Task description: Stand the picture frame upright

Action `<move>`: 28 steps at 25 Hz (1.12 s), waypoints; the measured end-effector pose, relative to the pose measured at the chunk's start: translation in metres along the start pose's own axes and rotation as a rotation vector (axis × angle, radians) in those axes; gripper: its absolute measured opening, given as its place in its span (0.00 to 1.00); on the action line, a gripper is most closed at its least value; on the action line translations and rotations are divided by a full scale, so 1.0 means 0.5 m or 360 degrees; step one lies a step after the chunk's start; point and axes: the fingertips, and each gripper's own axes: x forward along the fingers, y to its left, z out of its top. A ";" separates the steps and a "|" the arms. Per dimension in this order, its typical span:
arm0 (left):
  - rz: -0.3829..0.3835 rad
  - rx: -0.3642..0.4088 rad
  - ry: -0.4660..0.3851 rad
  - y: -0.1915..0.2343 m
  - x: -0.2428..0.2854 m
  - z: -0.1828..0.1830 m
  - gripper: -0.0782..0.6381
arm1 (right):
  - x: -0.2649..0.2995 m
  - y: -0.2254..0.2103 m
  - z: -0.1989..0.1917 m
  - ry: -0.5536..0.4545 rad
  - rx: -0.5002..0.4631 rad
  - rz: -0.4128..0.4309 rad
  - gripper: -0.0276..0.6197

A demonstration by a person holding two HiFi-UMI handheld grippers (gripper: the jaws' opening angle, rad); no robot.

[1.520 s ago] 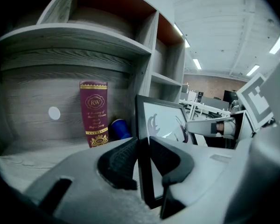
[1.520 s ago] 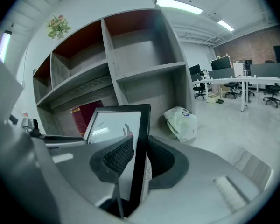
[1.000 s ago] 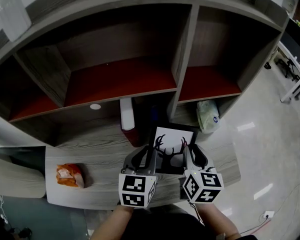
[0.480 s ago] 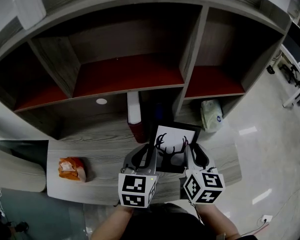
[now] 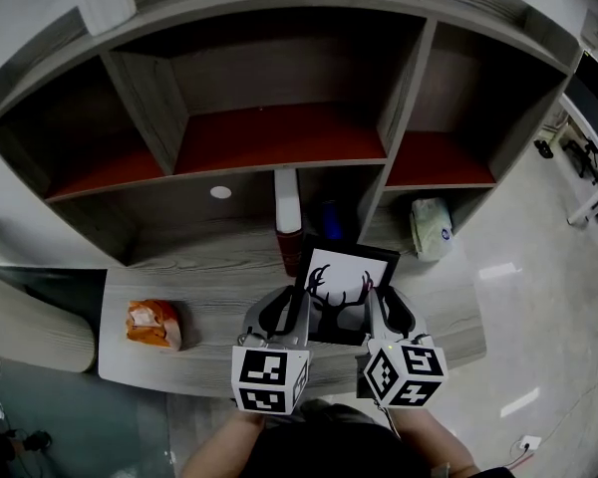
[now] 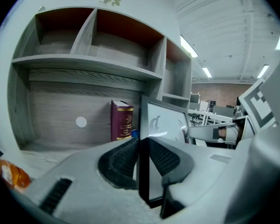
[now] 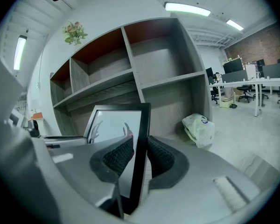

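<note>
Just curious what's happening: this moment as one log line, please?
left tongs: clamped on picture frame left edge | right tongs: clamped on right edge | frame: held near upright

**NON-TASK ITEMS: SHELF UNIT & SURROUNDINGS**

Grey wood shelf unit [image 5: 279,164] w/ red-brown panels inside upper compartments. Worktop [image 5: 209,277] at base: orange snack pkt [image 5: 152,324] near L end in head view, well apart from other items. Maroon book [image 6: 122,121] upright by ctr divider; blue obj. [image 5: 329,217] just beside it, type unclear. White round disc [image 5: 220,192] on back panel. White plastic bag [image 7: 199,129] in lower R compartment. Flowers [image 7: 74,32] on top of unit. Bkgd: office desks w/ chairs [image 7: 252,85], ceiling strip lights [image 7: 186,8].
</note>
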 end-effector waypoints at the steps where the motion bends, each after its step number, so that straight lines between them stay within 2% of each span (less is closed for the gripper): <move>1: 0.0009 -0.0003 -0.0006 0.004 -0.007 -0.001 0.20 | -0.002 0.008 -0.001 -0.0002 -0.0005 0.0010 0.18; 8: 0.0108 -0.0028 -0.0050 0.042 -0.057 0.001 0.20 | 0.000 0.067 0.001 -0.0007 -0.0050 0.0110 0.18; 23: 0.0482 -0.0141 -0.0075 0.176 -0.168 -0.008 0.20 | 0.045 0.233 -0.016 0.0060 -0.0149 0.0452 0.15; 28: 0.0548 -0.0172 -0.0088 0.216 -0.186 -0.011 0.20 | 0.065 0.276 -0.022 0.0074 -0.0167 0.0505 0.15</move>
